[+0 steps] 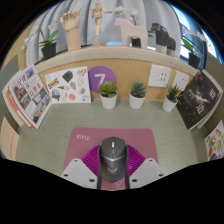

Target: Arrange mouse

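Observation:
A dark grey computer mouse (112,157) sits between my two fingers, its nose pointing away from me. My gripper (113,166) is shut on the mouse, and the magenta pads (91,161) press on its left and right sides. Under and just ahead of the mouse lies a pink mouse mat (90,138) with small lettering, flat on the wooden desk (60,125). I cannot tell whether the mouse rests on the mat or hangs just above it.
Three small potted plants (108,96) (138,94) (172,97) stand in a row at the back of the desk. Behind them a purple disc with a 7 (99,78) and picture cards (66,85) lean on the wall. Magazines (28,97) stand at the left.

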A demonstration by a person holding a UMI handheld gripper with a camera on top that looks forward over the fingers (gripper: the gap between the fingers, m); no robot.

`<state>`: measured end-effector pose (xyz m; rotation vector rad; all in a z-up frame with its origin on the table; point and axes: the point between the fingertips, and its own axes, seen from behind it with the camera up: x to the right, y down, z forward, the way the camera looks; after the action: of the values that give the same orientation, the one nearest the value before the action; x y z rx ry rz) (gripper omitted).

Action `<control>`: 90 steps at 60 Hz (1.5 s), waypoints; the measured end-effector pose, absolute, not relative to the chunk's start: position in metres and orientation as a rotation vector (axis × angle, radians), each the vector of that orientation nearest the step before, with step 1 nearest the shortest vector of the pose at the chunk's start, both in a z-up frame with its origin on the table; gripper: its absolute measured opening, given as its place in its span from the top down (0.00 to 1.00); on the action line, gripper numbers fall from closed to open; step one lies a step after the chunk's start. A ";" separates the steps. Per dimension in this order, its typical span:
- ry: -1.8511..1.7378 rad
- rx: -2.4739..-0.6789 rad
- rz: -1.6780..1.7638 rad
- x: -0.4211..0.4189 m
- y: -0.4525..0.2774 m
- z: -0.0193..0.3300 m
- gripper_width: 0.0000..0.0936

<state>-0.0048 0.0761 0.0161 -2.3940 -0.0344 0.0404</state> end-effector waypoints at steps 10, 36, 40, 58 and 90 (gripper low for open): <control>-0.042 -2.433 0.057 -0.008 0.072 -0.012 0.64; -0.102 -2.467 0.059 -0.018 0.061 0.000 0.15; -0.103 -2.458 0.045 -0.022 0.055 0.024 0.14; 0.014 -2.305 -0.009 -0.035 -0.010 0.184 0.14; 0.069 -2.207 -0.016 -0.085 -0.171 0.259 0.13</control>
<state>-0.0848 -0.1708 0.2589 -2.2075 0.0694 -0.0160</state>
